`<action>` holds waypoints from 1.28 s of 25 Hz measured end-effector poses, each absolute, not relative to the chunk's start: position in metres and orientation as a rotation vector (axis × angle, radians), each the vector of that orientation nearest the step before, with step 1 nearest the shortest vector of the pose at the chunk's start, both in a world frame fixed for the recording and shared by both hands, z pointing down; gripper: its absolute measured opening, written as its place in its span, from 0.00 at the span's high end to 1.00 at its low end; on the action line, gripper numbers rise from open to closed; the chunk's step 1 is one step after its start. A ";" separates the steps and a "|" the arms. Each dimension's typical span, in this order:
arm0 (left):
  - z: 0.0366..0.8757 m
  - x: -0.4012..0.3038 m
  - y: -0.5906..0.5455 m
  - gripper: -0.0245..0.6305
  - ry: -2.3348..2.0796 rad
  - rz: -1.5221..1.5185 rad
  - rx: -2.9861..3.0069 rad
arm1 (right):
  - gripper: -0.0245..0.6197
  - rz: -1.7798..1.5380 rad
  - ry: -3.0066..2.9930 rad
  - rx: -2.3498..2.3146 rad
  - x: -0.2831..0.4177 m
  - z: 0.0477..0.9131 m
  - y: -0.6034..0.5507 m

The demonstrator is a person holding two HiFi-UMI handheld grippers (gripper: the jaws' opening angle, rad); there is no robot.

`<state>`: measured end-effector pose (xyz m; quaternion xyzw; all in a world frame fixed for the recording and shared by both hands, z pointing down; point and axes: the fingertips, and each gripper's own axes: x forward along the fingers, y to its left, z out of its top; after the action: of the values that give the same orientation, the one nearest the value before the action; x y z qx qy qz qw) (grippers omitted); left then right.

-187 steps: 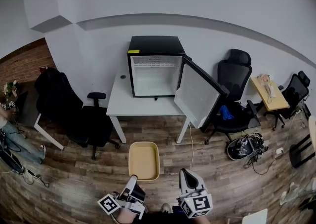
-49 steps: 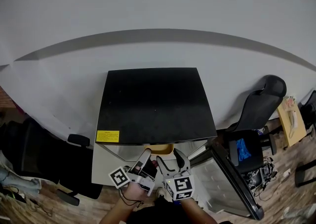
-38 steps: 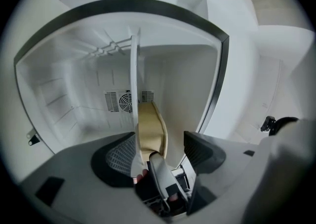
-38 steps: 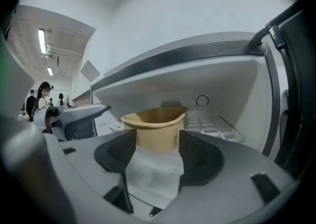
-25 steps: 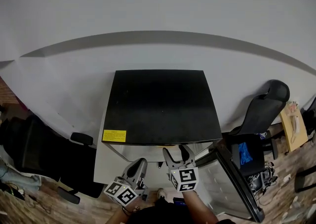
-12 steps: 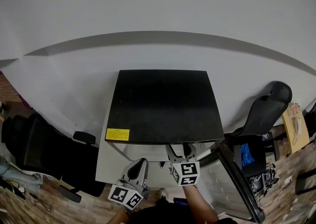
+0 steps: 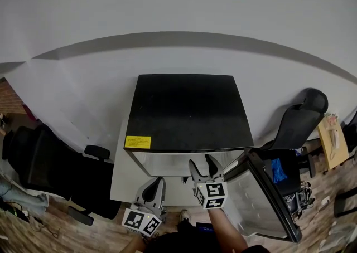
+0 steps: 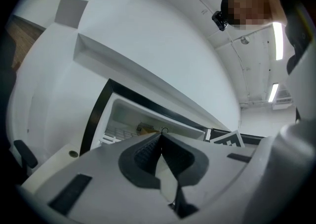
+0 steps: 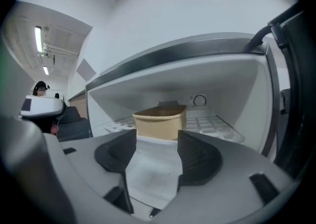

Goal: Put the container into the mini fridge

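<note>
The container (image 9: 160,118) is seen upright on the shelf (image 9: 212,124) inside the fridge (image 7: 187,110), towards the back and below the dial (image 9: 199,100). It is touched by neither gripper, so the placing itself is judged done.

The right gripper (image 9: 155,138) is held just outside the opening. Its jaws are spread apart with nothing between them, as would suit a gripper with its load set down.

The left gripper (image 8: 161,138) is held nearer the person and to the left. Its jaws are pressed together on nothing, and no part in the work seems asked of it.

The door (image 7: 268,204) is swung wide to the right, so closing is judged still to be done.

Counted are:
- one container
- one fridge with one door
- two grippers
- one table (image 7: 120,176)
- a chair (image 7: 42,163) at the left and a second chair (image 7: 295,121) at the right
</note>
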<state>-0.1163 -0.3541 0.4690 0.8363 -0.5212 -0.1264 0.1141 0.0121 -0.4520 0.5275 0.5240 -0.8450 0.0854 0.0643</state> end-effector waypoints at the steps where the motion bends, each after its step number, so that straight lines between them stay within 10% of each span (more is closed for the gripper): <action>1: 0.467 -0.119 -0.348 0.95 -1.536 -0.366 2.456 | 0.54 0.265 -2.547 1.588 0.012 0.528 -0.443; 9: 0.468 -0.142 -0.270 0.95 -1.572 -0.339 2.466 | 0.89 0.309 -2.475 1.674 0.012 0.535 -0.341; 32: 0.453 -0.108 -0.125 0.95 -1.686 -0.243 2.508 | 0.94 0.346 -2.553 1.742 0.062 0.486 -0.130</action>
<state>-0.1084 -0.1251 0.4529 0.8260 -0.5552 -0.0801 0.0551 0.0625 -0.1304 0.4859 0.5600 -0.8208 0.1114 0.0158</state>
